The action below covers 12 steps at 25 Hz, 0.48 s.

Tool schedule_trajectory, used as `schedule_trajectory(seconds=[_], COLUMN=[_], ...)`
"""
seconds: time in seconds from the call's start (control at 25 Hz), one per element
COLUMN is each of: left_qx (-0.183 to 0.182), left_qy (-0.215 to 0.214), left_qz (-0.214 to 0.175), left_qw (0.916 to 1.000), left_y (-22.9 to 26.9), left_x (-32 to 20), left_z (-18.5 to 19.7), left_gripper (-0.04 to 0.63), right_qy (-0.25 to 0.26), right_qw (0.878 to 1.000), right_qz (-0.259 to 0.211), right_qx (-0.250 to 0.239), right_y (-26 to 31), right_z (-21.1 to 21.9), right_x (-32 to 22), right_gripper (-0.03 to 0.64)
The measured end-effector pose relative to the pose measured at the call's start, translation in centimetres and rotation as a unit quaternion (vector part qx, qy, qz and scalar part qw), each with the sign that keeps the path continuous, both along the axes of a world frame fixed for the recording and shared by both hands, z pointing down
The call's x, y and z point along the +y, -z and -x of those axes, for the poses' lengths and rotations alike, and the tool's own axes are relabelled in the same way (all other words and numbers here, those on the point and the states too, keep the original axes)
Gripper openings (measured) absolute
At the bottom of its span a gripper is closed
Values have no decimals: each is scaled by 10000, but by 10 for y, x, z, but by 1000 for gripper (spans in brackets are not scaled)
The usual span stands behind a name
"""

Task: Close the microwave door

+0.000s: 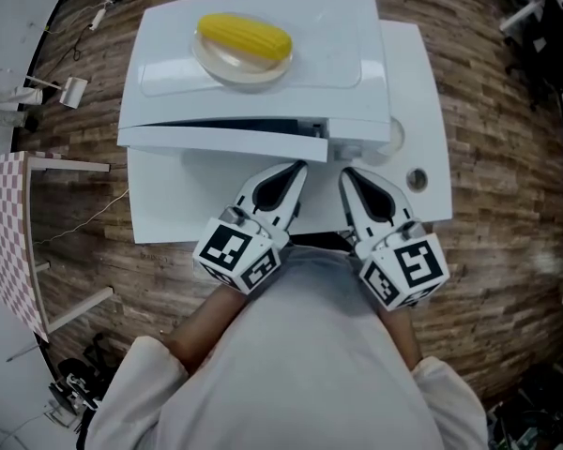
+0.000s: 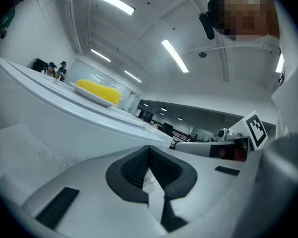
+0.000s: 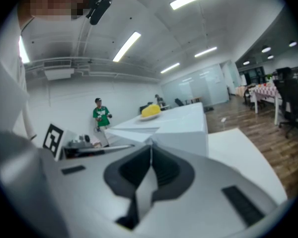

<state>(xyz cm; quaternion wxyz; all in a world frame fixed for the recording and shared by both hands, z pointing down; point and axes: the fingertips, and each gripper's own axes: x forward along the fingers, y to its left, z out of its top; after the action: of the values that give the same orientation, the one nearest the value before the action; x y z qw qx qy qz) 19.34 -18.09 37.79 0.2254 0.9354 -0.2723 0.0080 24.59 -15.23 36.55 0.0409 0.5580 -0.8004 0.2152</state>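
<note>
Head view: held left gripper (image 1: 296, 169) and right gripper (image 1: 349, 172) clenched, empty, side by side. Found microwave door (image 1: 225, 141) ajar just ahead, long axis crosswise, free end nearest left gripper; judged forward push needed.

A pale top (image 1: 310, 364) with long sleeves (image 1: 136, 382) is worn. The left gripper (image 1: 294, 169) and the right gripper (image 1: 350, 172) are cased in white shells, lined with ribbed black pads (image 2: 134, 170), and each is fitted with a cube (image 1: 236, 254) printed with black square markers.
</note>
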Motion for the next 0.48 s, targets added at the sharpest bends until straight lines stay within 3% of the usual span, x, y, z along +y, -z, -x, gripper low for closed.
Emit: schedule_trajectory(seconds=[0.48], left_qx=[46], left_qy=[81], left_qz=[96], left_qw=[9999], left_y=[1], left_x=[-11], left_z=[-7], left_gripper=[20], right_qy=[-32], right_qw=[9998], right_qz=[-10], right_qx=[-185], right_y=[5], right_z=[-6], right_x=[-11], right_gripper=[25])
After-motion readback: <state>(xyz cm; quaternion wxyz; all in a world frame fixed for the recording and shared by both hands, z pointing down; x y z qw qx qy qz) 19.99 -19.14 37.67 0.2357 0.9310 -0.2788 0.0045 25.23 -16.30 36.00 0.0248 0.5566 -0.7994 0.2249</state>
